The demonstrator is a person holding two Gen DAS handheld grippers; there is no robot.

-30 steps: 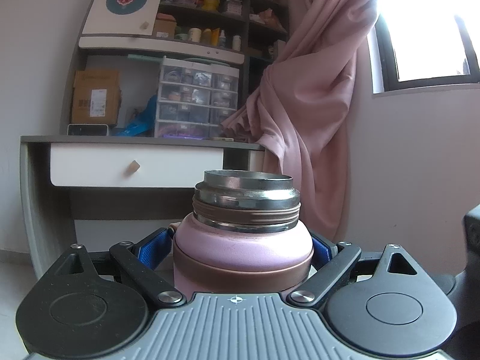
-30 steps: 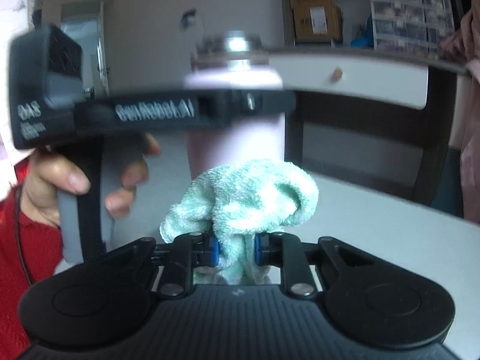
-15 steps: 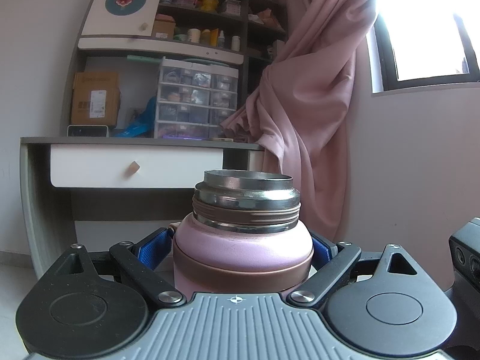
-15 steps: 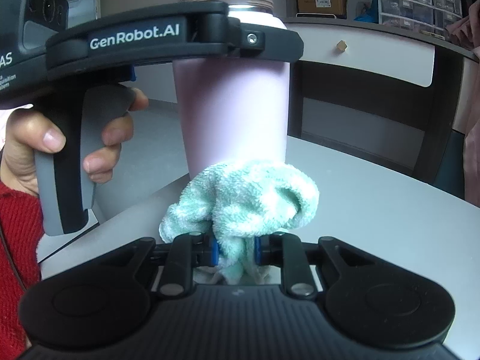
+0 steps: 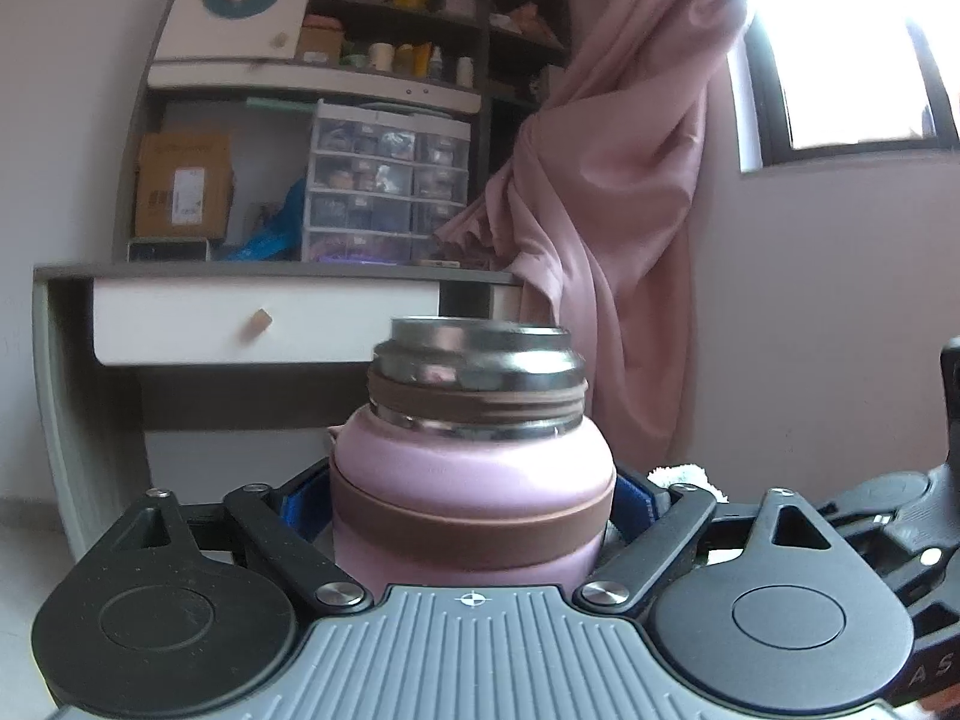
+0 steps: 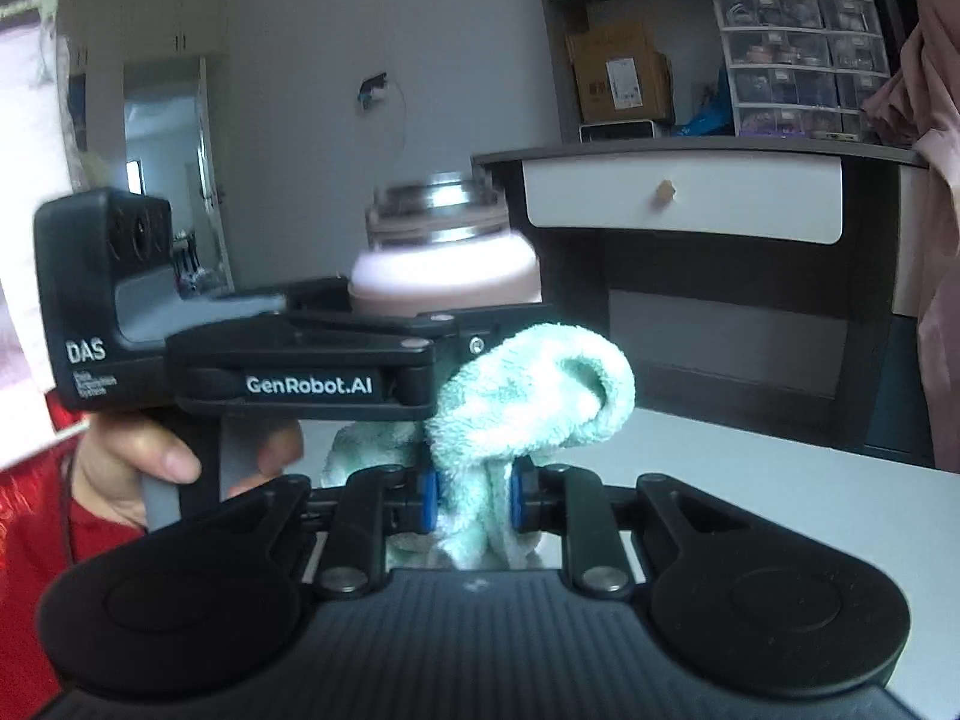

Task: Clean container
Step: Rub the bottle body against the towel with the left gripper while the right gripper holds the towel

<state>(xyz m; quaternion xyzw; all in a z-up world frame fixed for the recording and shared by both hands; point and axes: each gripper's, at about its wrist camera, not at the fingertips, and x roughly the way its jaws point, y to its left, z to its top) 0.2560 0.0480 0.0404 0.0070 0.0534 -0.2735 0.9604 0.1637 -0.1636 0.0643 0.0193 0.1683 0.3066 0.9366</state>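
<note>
The left hand-held gripper (image 5: 474,510) clamped a pink insulated flask (image 5: 474,498) by its upper body, blue pads pressed to either side, the lidless steel mouth upright. The right hand-held gripper (image 6: 471,495) was closed on a bunched mint-green terry cloth (image 6: 528,396), which stood just beside the flask (image 6: 444,264) and partly behind the left tool, above a white tabletop (image 6: 750,480). A desk with a white drawer (image 5: 264,318) and pink curtain (image 5: 612,192) filled the background.
</note>
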